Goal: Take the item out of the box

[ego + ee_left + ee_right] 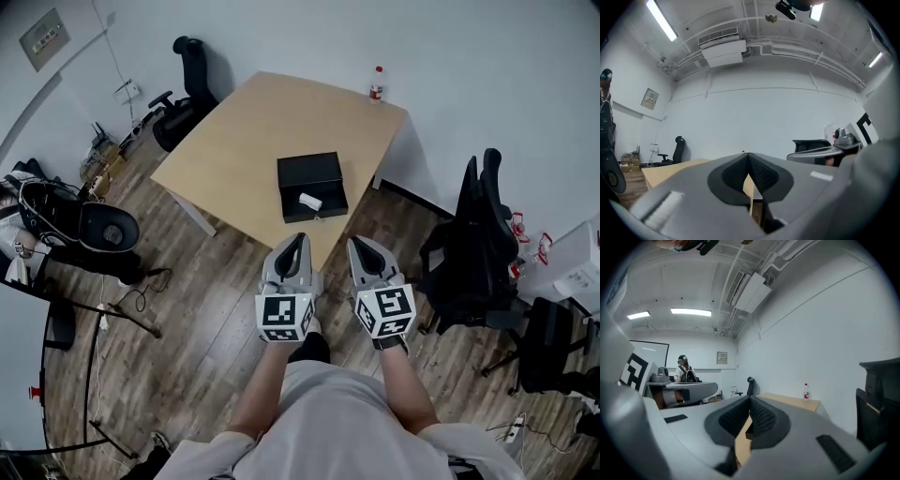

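Left hand-held gripper (296,242) and right hand-held gripper (363,246), low centre of frame: jaws closed, empty, short of the desk (246,131). Black box (309,169) open mid-frame, white roll (310,201) inside at its lower right. I judge this the approach step. Next: reach forward and open one pair of jaws over the roll.

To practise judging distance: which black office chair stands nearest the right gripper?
The high-backed chair just right of the table, beside the right gripper; the others stand farther off.
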Available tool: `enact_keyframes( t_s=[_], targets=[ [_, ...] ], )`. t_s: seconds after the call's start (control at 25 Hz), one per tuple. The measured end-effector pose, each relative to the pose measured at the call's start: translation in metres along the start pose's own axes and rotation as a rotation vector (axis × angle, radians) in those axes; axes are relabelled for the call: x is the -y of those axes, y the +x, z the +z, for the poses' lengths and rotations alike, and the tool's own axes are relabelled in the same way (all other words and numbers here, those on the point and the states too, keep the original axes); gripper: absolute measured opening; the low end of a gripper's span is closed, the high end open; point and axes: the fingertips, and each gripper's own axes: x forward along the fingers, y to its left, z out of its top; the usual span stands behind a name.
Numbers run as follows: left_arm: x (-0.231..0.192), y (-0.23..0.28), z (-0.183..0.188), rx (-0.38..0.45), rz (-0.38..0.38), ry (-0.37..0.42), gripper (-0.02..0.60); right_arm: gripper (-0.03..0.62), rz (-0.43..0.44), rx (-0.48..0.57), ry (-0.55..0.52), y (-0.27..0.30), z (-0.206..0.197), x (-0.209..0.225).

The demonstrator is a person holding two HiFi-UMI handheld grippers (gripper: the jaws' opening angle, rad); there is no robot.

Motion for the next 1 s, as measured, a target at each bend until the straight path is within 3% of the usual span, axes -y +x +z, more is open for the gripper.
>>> enact_keyframes(
  t_s=[0.44, 1.0],
  targets=[
    [-0.074, 0.086, -0.018, -0.034, 0.004, -0.033, 0.008, 0.012, 0.011, -0.049, -0.053, 0.105, -0.003, 0.021],
    [-0.144, 0.122, -0.052, -0.059, -0.016, -0.078, 0.008, 0.012, 0.045, -0.129, -0.111, 0.192, -0.03, 0.009]
  ],
)
